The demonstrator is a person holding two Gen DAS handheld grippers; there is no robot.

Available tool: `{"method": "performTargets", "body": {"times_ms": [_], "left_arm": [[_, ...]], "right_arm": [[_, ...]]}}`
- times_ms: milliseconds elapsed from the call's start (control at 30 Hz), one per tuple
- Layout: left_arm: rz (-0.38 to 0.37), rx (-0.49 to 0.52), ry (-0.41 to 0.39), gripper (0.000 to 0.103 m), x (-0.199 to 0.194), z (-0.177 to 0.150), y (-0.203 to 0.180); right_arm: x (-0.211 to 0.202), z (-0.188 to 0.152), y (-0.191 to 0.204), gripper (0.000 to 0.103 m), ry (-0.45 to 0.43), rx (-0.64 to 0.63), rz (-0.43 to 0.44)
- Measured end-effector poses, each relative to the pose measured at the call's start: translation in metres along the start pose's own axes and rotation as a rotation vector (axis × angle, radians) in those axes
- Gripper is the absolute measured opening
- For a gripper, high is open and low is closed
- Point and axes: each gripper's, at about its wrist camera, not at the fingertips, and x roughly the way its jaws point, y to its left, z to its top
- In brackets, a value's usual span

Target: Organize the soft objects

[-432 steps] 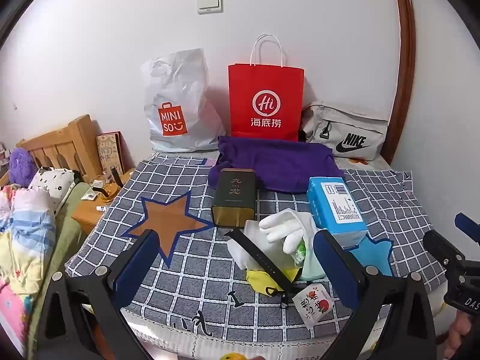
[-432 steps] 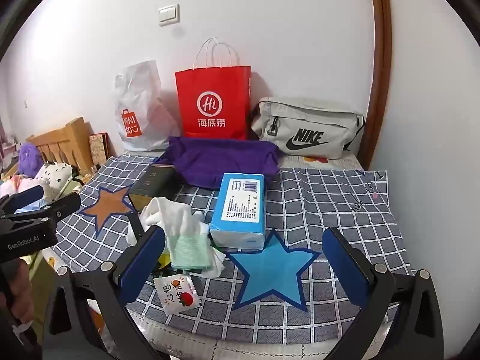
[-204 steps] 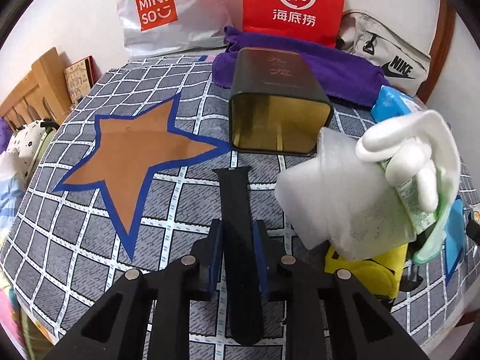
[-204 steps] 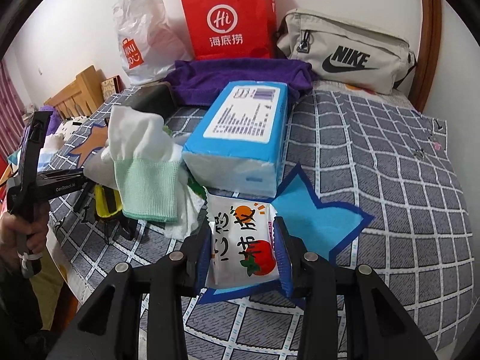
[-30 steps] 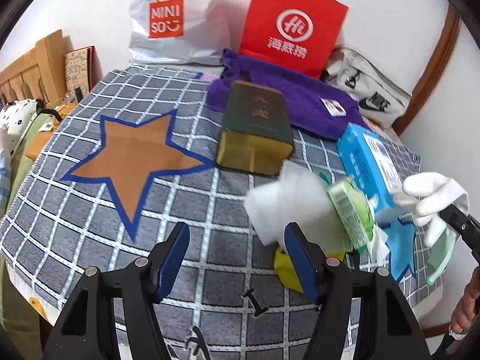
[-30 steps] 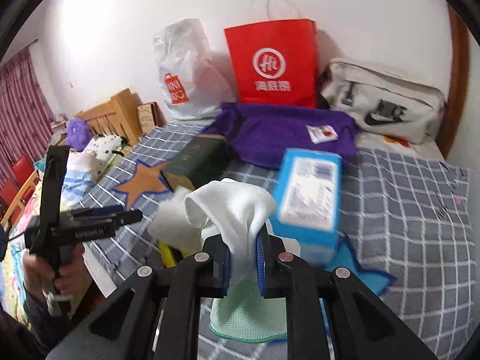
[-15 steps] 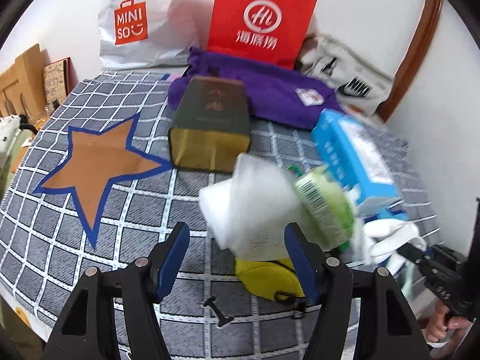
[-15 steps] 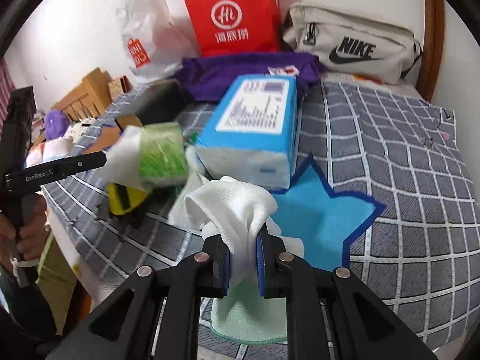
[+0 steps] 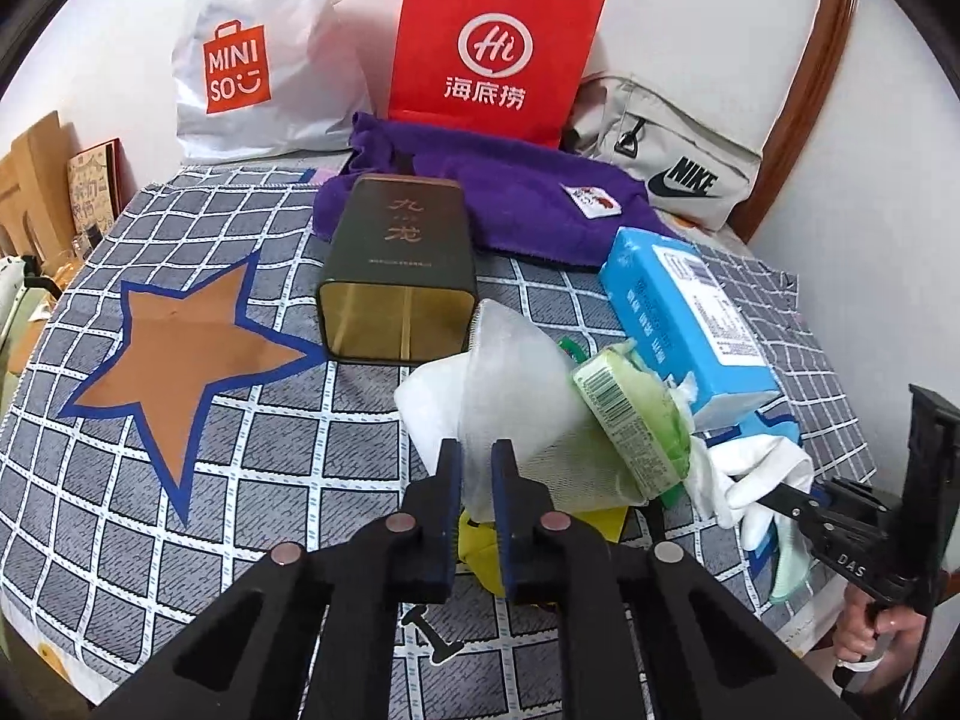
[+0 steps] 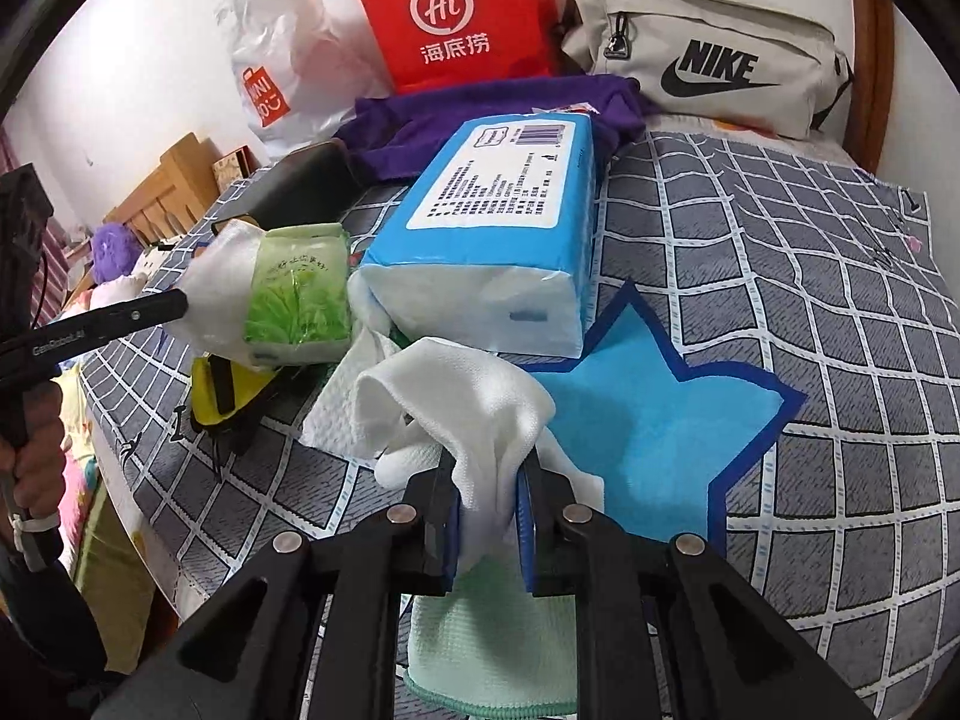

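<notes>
My left gripper is shut on a white mesh cloth that wraps a green tissue pack; the bundle is lifted just above the checked bedspread. It also shows in the right wrist view. My right gripper is shut on a white glove with a green cuff, held beside the blue star patch. The glove shows in the left wrist view. A small snack packet lies on the purple towel.
A blue tissue pack and a dark tin box lie mid-bed. A yellow object lies under the bundle. A white Miniso bag, red paper bag and Nike pouch stand at the wall. An orange star patch is left.
My left gripper has closed on the white mesh cloth with the green pack. My right gripper, still holding the glove, has moved down toward the blue star.
</notes>
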Motion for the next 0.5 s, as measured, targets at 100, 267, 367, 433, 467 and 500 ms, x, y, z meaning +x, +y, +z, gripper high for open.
{"method": "performTargets", "body": {"times_ms": [100,267,367,433,467,500], "left_arm": [[0.009,-0.012,-0.016,0.008,-0.009,0.001,0.008],[0.046,-0.039,-0.006,0.007,-0.012,0.000,0.024],[0.057,-0.045,-0.003,0.007,-0.013,-0.003,0.032],[0.078,-0.060,-0.007,0.007,-0.018,-0.003,0.042],[0.106,-0.082,-0.016,0.007,-0.023,-0.003,0.051],[0.118,-0.094,-0.023,0.007,-0.026,-0.003,0.058]], "right_arm": [[-0.001,0.000,0.001,0.016,0.000,-0.005,-0.006],[-0.001,0.001,0.004,0.016,0.001,-0.014,-0.020],[-0.002,0.001,0.004,0.016,0.003,-0.018,-0.022],[-0.003,0.001,0.004,0.016,0.002,-0.019,-0.023],[-0.004,0.001,0.004,0.016,0.002,-0.020,-0.024],[-0.005,0.001,0.004,0.016,0.002,-0.020,-0.025]]}}
